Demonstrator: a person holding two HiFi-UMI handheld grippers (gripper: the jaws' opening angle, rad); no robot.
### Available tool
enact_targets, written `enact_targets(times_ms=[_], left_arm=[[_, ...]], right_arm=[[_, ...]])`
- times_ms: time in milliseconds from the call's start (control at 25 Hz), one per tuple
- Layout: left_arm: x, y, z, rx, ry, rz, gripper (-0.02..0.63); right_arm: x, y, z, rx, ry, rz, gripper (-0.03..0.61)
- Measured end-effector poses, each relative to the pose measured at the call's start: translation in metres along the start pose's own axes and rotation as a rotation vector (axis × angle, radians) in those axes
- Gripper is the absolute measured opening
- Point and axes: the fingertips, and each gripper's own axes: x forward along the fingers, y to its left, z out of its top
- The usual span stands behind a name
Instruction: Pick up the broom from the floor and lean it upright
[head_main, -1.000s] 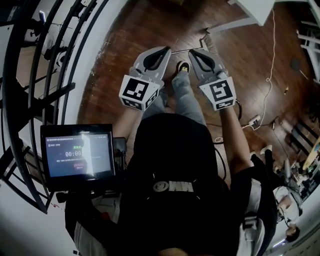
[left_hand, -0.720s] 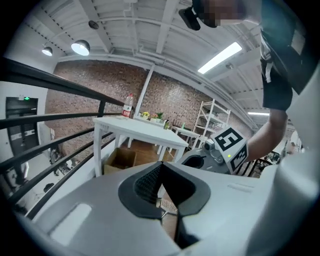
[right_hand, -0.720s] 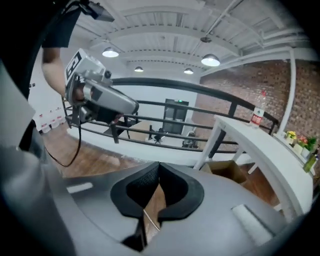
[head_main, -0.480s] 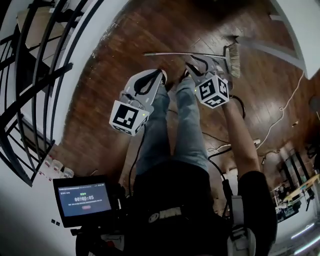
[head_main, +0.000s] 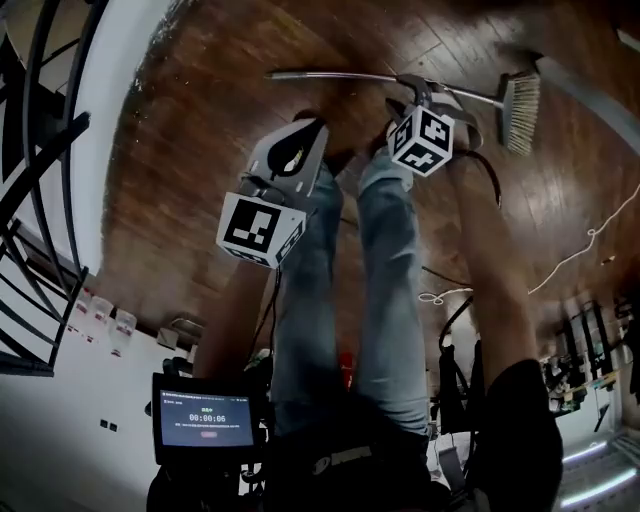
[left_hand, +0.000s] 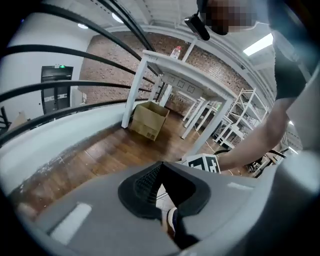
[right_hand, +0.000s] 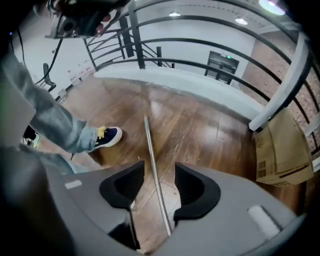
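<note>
A person stands bent over a dark wooden floor (head_main: 190, 170), a gripper in each hand. The broom (head_main: 340, 76) lies flat on the floor just beyond the person's feet. Its thin metal handle (right_hand: 151, 150) runs across the head view, and its brush (head_main: 520, 112) is at the right.

The right gripper (head_main: 418, 95) points steeply down over the handle. Its jaws have just been opening and stand wide apart. The handle runs between them, and neither pad touches it.

The left gripper (head_main: 312, 125) hangs beside the person's leg, nearer than the broom. Its jaws are together with nothing between them.

A shoe (right_hand: 107, 135) stands left of the handle. A cardboard box (right_hand: 277, 150) sits at the right by a curved black railing (right_hand: 200, 55).
</note>
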Motion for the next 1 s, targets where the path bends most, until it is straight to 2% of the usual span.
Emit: enact_targets(times_ms=[160, 360, 560, 600, 640, 800, 1000], left_arm=[[0.036, 0.034, -0.054, -0.027, 0.005, 0.020, 0.014], [0.059, 0.071, -0.091, -0.076, -0.001, 0.069, 0.014], [0.059, 0.083, -0.111, -0.108, 0.003, 0.092, 0.012], [0.057, 0.083, -0.111, -0.112, 0.003, 0.094, 0.013], [0.055, 0.082, -0.111, -0.112, 0.003, 0.094, 0.014], [0.045, 0.070, -0.088, -0.100, -0.001, 0.087, 0.014], [0.013, 0.034, -0.012, -0.059, -0.033, 0.070, 0.012]], right_arm=[[0.081, 0.015, -0.039, -0.089, 0.089, 0.044, 0.197], [0.165, 0.023, -0.084, -0.179, 0.178, 0.077, 0.196], [0.195, 0.035, -0.111, -0.230, 0.235, 0.087, 0.152], [0.195, 0.036, -0.110, -0.236, 0.234, 0.077, 0.141], [0.194, 0.037, -0.109, -0.241, 0.234, 0.067, 0.078], [0.165, 0.025, -0.094, -0.181, 0.205, 0.018, 0.077], [0.070, -0.007, -0.039, -0.074, 0.078, -0.026, 0.075]])
